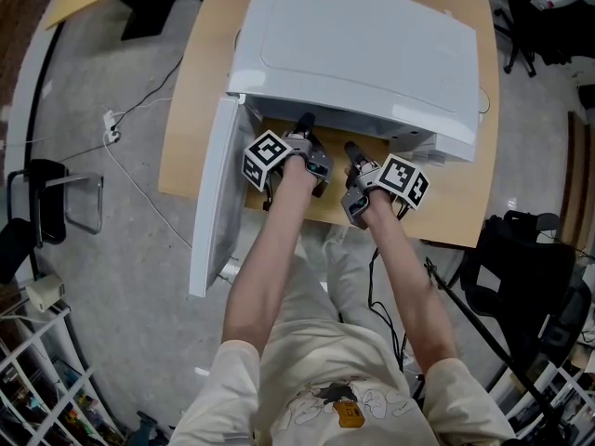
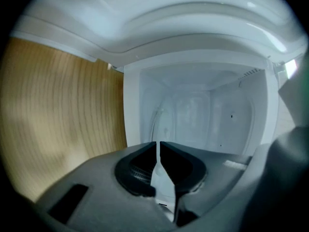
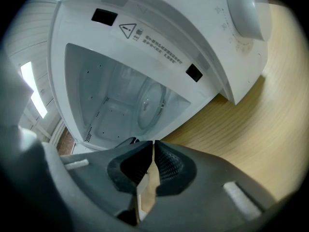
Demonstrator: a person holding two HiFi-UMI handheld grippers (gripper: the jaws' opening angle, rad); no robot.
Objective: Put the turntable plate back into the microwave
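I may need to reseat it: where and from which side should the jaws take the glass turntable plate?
Its near rim, reached through the open front of the microwave. The turntable plate lies flat on the cavity floor with walls on the other sides, so probably one jaw under the rim and one over it.

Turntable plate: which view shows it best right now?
Right gripper view: the plate shows as a glass disc inside the microwave. Left gripper view gives only a faint curved edge; the head view shows none of it.

Glass plate inside open microwave
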